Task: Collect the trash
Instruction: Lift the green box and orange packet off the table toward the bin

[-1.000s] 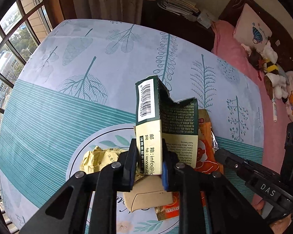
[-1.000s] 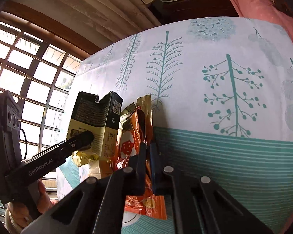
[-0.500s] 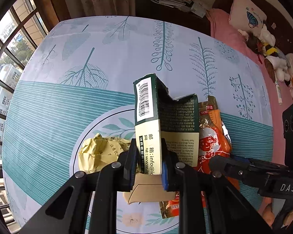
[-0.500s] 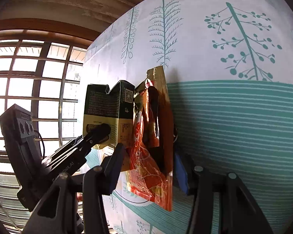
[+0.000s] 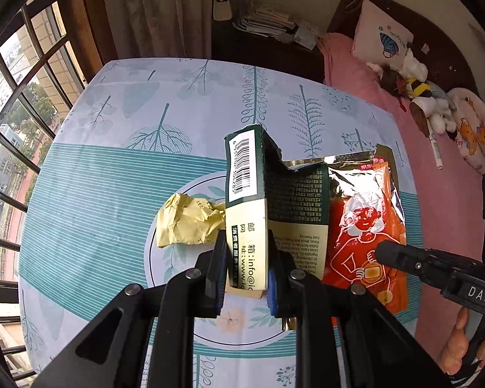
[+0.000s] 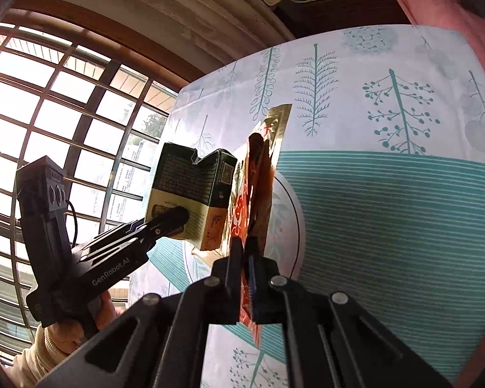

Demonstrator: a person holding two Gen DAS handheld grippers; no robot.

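Observation:
A dark green and cream carton [image 5: 274,194] with a torn top is held upright above the table, with my left gripper [image 5: 245,258] shut on its lower narrow side. An orange and silver snack wrapper [image 5: 365,226] hangs just to its right, and my right gripper [image 5: 383,253] pinches its lower part. In the right wrist view the right gripper [image 6: 245,252] is shut on the wrapper [image 6: 258,174], seen edge-on. The carton [image 6: 190,181] floats to the left in the left gripper [image 6: 177,216]. A crumpled yellow paper [image 5: 187,223] lies on the table.
The round table [image 5: 113,194] has a teal and white leaf-print cloth. A tan scrap [image 5: 247,293] peeks out below the carton. A pink bed [image 5: 436,210] with soft toys [image 5: 417,90] and a pen [image 5: 435,152] lies to the right. The barred window [image 5: 13,97] is on the left.
Both grippers have risen, carrying the carton and the wrapper up off the table. The right jaws stood wide around the wrapper half a second ago and are now closed on it.

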